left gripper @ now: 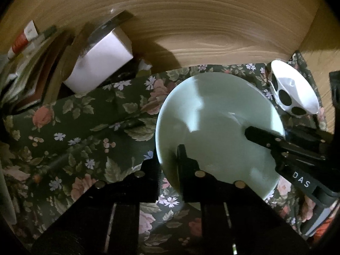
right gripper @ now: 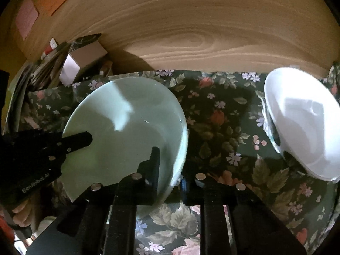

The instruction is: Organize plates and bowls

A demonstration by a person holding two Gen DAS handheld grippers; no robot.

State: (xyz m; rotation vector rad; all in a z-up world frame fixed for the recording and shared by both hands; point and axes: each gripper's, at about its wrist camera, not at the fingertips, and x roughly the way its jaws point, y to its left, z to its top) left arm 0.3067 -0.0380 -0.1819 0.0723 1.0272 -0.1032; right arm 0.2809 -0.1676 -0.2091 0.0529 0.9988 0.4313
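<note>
Both grippers are on the same green bowl (left gripper: 216,131) right now, one on each side. It sits on the floral cloth (left gripper: 85,127), close to the wooden wall (left gripper: 212,31) behind it.

The left gripper (left gripper: 167,159) has one finger (left gripper: 182,159) inside the bowl and the other outside, so the near-left rim is pinched between them. In the right wrist view you can see it coming in from the left, its inner finger lying over the bowl's inside.

The right gripper (right gripper: 170,170) does the same on the other edge – inner finger (right gripper: 154,161) inside the bowl, the outer one past the rim, clamped tight on the wall. In the left wrist view it reaches in from the right with "DAS" lettering on its body.

The white bowl (right gripper: 303,123) with black dots on its outside sits further right on the cloth, well apart from the green one and tilted so it rests on its side. Nothing is touching it.

Back left there's a pile of clutter – a white box (left gripper: 102,59) leaning against what look like books or packets (left gripper: 31,63), too blurry to tell exactly. A bit of a person's hand (right gripper: 21,214) shows at the lower left of the right wrist view, holding the left gripper.
</note>
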